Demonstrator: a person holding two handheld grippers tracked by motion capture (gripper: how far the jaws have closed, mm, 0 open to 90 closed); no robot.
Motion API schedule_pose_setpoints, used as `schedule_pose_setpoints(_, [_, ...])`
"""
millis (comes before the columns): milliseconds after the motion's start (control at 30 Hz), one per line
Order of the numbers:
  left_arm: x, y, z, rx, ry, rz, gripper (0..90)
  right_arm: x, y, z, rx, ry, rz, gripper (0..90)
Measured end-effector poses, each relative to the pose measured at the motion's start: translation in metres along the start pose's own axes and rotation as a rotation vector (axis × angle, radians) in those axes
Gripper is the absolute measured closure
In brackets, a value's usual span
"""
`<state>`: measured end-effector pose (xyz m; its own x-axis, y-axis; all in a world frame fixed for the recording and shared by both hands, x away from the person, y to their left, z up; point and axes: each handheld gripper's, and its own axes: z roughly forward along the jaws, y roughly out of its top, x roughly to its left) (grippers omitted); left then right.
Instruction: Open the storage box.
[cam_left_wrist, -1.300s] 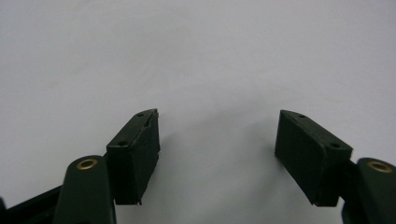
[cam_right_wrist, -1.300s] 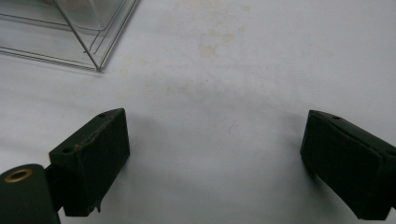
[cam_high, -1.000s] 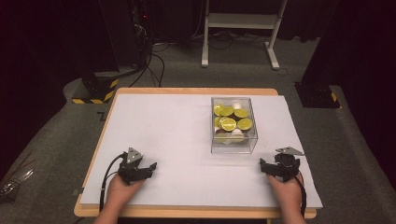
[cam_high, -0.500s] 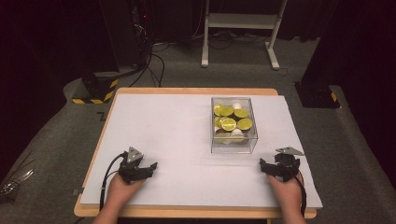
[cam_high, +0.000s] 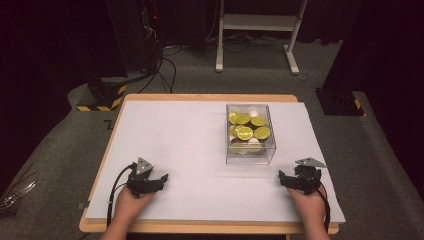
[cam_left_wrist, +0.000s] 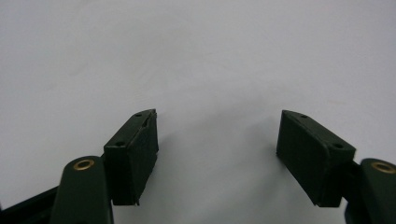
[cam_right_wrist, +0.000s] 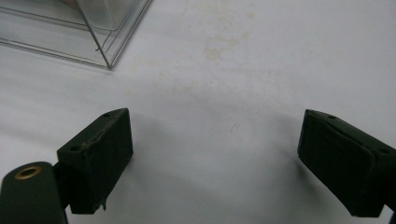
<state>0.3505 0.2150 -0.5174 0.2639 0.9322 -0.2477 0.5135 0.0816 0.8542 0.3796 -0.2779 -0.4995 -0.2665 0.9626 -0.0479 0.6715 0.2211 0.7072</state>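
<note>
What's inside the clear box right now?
The clear box holds a heap of round yellow-green pieces, like lime slices, with a few pale items among them. The top layer covers whatever lies underneath, so the count and the bottom contents cannot be made out.

Your high view looks down over the whole tabletop (cam_high: 200, 150); each tongs' camera skims it closely, facing forward.
</note>
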Motion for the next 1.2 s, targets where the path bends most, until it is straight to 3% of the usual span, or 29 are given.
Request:
schedule_pose_setpoints(67, [0.000,0.000,0.000,0.000,0.000,0.000,29.4,0.001,0.000,-0.001,-0.005,-0.001,-0.017,10.4])
schedule_pose_setpoints(667, [0.001,0.000,0.000,0.007,-0.005,0.001,29.2,0.016,-0.005,-0.022,-0.097,0.022,-0.024,13.9])
schedule_pose_setpoints(1200, [0.000,0.000,0.000,-0.001,-0.005,-0.004,29.2,0.024,-0.008,-0.030,-0.110,0.050,-0.046,14.4])
